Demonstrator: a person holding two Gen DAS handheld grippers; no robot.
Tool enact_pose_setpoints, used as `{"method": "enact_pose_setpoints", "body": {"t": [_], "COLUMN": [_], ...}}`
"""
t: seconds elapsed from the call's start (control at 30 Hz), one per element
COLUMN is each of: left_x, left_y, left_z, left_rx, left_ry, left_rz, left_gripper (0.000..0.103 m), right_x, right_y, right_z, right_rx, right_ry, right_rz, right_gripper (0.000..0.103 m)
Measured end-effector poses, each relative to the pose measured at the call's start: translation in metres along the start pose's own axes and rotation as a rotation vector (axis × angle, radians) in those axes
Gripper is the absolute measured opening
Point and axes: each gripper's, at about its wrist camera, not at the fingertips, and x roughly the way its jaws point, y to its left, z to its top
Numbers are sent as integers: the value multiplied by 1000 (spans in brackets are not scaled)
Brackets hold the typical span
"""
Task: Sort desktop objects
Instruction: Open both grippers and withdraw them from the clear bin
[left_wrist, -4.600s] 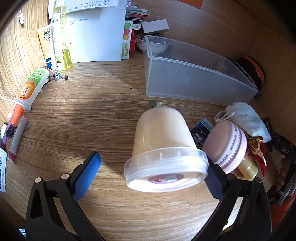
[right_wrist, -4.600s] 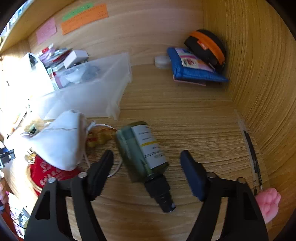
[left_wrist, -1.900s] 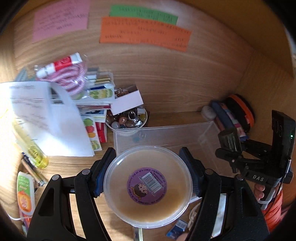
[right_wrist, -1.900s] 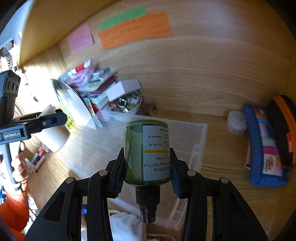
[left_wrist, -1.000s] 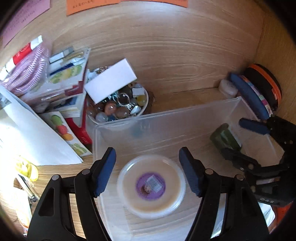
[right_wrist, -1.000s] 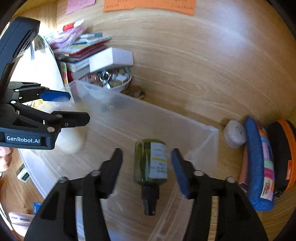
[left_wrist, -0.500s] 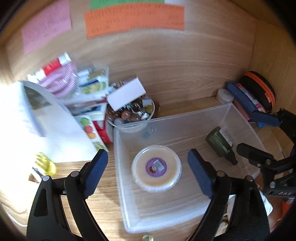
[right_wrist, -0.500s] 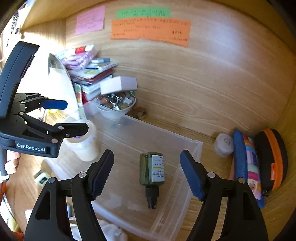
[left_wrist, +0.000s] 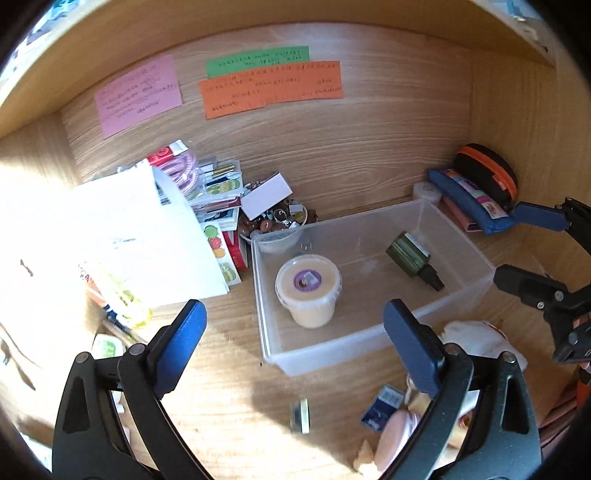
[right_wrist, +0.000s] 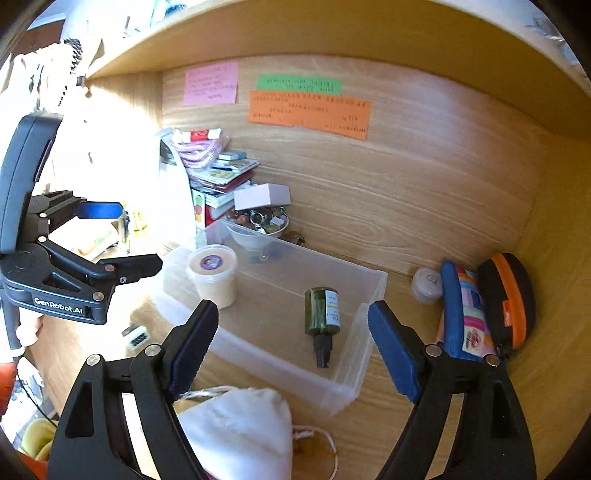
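A clear plastic bin (left_wrist: 458, 295) (right_wrist: 354, 373) sits on the wooden desk. Inside it a cream tub (left_wrist: 308, 290) (right_wrist: 213, 274) with a purple label stands upright at the left, and a dark green pump bottle (left_wrist: 413, 256) (right_wrist: 322, 317) lies on its side at the right. My left gripper (left_wrist: 295, 343) is open and empty, held above and in front of the bin. My right gripper (right_wrist: 293, 349) is open and empty, above the bin's near right side. Each gripper shows in the other's view: the right one in the left wrist view (left_wrist: 532, 251), the left one in the right wrist view (right_wrist: 110, 236).
A white drawstring pouch (right_wrist: 240, 432) (left_wrist: 476, 339), a pink-lidded jar (left_wrist: 395, 437), a small blue packet (left_wrist: 382, 406) and a small clip (left_wrist: 300, 415) lie in front of the bin. Papers (left_wrist: 147, 236), booklets and a trinket bowl (left_wrist: 275, 221) stand at the left back. Pouches (right_wrist: 487, 306) lean at the right wall.
Both grippers have pulled back and up from the bin, empty, and stay wide open. The tub and the bottle rest in the bin where they were let go.
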Motion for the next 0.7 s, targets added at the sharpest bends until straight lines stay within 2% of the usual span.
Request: {"method": "enact_pose_setpoints", "body": {"t": [0.2,0.33,0.5,0.7], "left_x": [-15,-12,3,24], "left_y": [6,12,22,28], "left_z": [-21,-36,-57,-83], "left_rx": [-22,-50,-82,-108], "left_ry": [4,39,110,186], "left_rz": [13,8,3,-13], "left_gripper": [98,98,98,98], "right_x": [-24,-33,-34,-22], "right_y": [5,7,-1,-15], "right_z": [-12,-24,-40,-63], "right_rx": [3,15,59,150], "right_ry": [-25,-34,-20,51], "right_rz": [9,0,3,41], "right_gripper": [84,96,96,96]}}
